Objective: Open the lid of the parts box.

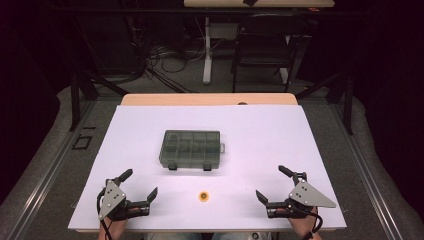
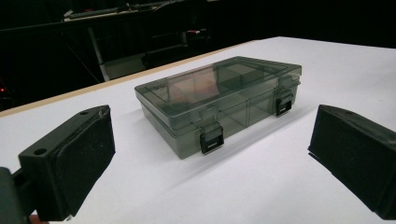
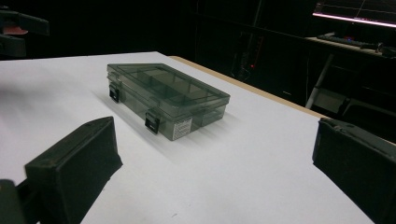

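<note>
Nearest the camera, at the near edge of the white table (image 1: 280, 130), the left gripper (image 1: 140, 184) and the right gripper (image 1: 270, 182) rest near the two front corners, jaws spread wide and holding nothing. Each points inward and forward, which looks like a ready pose before reaching. Between them, close to the near edge, a small orange ring (image 1: 203, 196) lies alone. The smoky plastic box (image 1: 191, 148) sits in the middle of the table, well apart from both grippers, lid down, its two black clasps (image 2: 211, 138) facing the person, probably so they are easy to reach. Dividers show through the lid. A white label (image 3: 181, 127) sits on one short end; its print is too small to read.
</note>
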`<action>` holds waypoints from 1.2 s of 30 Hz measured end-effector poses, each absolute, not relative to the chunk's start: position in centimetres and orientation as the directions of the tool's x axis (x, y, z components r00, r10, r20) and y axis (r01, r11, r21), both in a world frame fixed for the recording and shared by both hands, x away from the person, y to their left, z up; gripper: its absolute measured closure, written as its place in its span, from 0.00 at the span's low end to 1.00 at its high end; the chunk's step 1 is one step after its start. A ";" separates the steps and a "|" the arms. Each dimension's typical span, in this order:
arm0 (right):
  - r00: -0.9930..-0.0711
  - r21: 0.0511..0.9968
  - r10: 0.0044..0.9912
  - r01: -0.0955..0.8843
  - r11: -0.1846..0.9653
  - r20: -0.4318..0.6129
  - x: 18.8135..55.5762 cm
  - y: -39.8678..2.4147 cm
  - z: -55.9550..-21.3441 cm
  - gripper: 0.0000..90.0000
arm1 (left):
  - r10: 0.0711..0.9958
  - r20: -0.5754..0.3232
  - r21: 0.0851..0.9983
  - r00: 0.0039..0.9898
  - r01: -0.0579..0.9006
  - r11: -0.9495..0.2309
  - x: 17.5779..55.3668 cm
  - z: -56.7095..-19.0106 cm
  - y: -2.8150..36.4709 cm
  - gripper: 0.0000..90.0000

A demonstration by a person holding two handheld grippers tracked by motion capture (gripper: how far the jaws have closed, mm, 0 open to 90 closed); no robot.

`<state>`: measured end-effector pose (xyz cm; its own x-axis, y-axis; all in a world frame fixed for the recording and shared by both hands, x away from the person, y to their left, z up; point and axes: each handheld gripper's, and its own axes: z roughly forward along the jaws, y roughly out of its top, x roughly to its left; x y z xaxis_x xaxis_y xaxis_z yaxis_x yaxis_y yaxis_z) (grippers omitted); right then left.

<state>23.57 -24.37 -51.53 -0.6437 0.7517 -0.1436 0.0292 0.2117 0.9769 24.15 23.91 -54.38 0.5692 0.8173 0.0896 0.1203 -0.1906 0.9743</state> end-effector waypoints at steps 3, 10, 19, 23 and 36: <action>-0.645 0.977 0.751 0.031 0.212 -0.143 23.6 -24.3 -51.5 0.00 | 0.819 0.094 0.973 0.566 0.123 -0.197 24.1 -54.4 23.9 0.00; -0.648 0.975 0.748 0.041 0.218 -0.140 23.7 -24.0 -51.6 0.00 | 0.815 0.092 0.970 0.572 0.132 -0.202 24.1 -54.4 23.9 0.00; -0.645 0.970 0.752 0.068 0.235 -0.137 24.0 -23.7 -51.6 0.00 | 0.818 0.083 0.968 0.569 0.150 -0.203 24.2 -54.4 23.9 0.00; -0.645 0.969 0.753 0.082 0.235 -0.128 24.1 -23.7 -51.7 0.00 | 0.822 0.080 0.968 0.564 0.154 -0.200 24.4 -54.4 23.9 0.00; -0.675 0.960 0.725 0.093 0.264 -0.134 25.6 -22.6 -51.4 0.00 | 0.819 0.102 0.968 0.565 0.133 -0.212 25.2 -53.8 23.5 0.00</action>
<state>25.63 -22.62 -51.40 -0.6754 0.7252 -0.1340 0.0928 0.2638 0.9601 25.18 23.53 -53.81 0.5650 0.8188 0.1017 0.1327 -0.2119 0.9682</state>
